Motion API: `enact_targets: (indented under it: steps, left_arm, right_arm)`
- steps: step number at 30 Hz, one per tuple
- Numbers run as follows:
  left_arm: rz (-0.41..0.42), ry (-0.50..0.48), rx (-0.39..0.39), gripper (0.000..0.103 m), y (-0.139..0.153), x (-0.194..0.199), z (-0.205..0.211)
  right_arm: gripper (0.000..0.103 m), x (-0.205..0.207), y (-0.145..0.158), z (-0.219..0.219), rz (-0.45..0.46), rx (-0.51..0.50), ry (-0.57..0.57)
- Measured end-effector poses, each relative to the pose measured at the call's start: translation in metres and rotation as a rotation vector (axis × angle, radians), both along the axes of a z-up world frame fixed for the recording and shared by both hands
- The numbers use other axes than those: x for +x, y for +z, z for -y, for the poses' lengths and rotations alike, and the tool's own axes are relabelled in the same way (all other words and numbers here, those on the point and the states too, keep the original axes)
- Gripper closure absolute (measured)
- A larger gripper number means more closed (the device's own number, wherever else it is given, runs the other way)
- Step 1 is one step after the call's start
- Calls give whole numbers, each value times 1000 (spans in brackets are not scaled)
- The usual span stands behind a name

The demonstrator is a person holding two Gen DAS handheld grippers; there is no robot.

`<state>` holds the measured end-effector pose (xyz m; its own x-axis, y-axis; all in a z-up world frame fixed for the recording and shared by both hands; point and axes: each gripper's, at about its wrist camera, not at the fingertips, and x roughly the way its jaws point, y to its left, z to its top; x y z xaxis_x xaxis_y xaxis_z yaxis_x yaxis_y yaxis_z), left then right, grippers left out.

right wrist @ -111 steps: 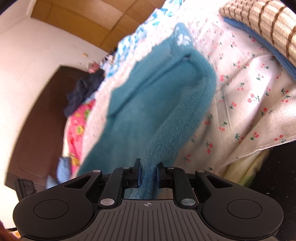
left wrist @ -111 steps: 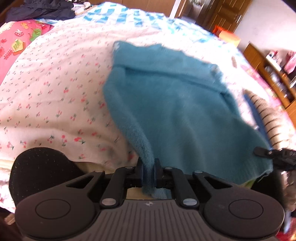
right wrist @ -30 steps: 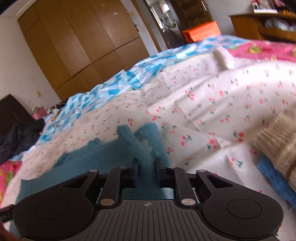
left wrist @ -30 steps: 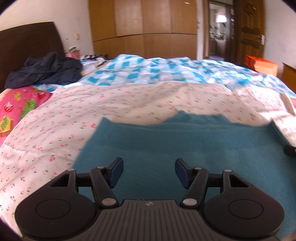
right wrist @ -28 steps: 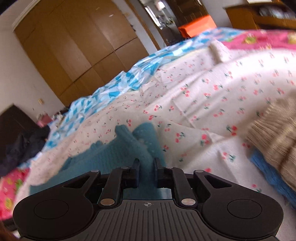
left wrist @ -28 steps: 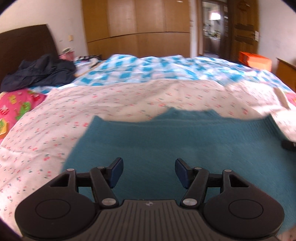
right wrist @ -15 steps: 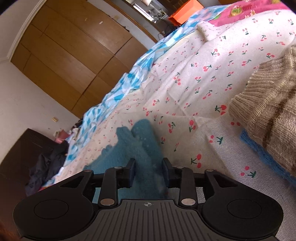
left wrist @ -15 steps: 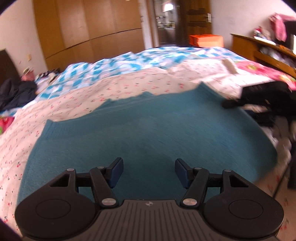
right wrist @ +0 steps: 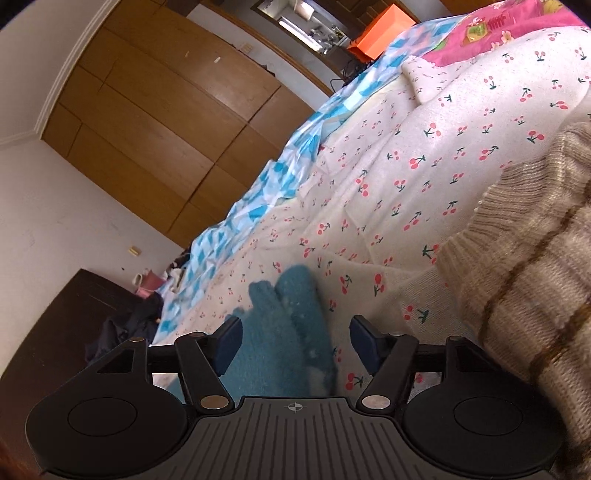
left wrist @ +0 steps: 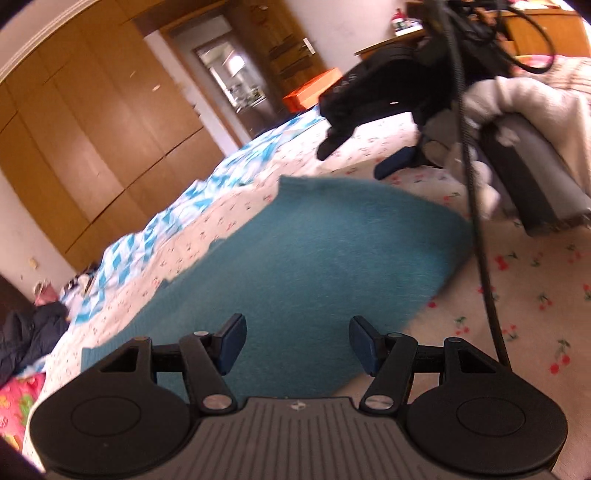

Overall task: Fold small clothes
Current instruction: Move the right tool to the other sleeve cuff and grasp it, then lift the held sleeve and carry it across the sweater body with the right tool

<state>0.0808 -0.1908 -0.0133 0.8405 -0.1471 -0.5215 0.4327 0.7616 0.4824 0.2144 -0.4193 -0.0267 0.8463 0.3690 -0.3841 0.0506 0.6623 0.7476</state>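
Note:
A teal fuzzy sweater [left wrist: 314,254] lies folded flat on the cherry-print bed sheet [left wrist: 535,280]. My left gripper [left wrist: 295,341] is open and empty, just above the sweater's near edge. In the right wrist view the sweater's end [right wrist: 291,332] lies between the open fingers of my right gripper [right wrist: 295,341], which holds nothing. The right gripper [left wrist: 354,107] also shows in the left wrist view, above the sweater's far right corner.
A beige striped knit [right wrist: 524,295] lies on the sheet at the right. A blue checked quilt [right wrist: 280,177] and a pink cartoon blanket [right wrist: 491,26] lie farther back. Dark clothes [left wrist: 26,336] sit at the far left. A black cable [left wrist: 476,221] hangs across the left wrist view.
My right gripper has opened and let go of the sweater. The left gripper stays open and has swung right and tilted.

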Motion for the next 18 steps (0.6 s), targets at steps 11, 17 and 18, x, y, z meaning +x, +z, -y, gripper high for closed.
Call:
enact_targets:
  steps: [11, 17, 18]
  left_arm:
    - [50, -89, 64, 36, -22, -12, 37]
    - [129, -53, 122, 35, -45, 3, 61]
    - [144, -55, 138, 35, -46, 7, 66]
  right_arm:
    - [36, 1, -3, 7, 9, 51, 52]
    - [29, 1, -6, 10, 21, 101, 65]
    - [29, 1, -6, 11, 23, 110, 64]
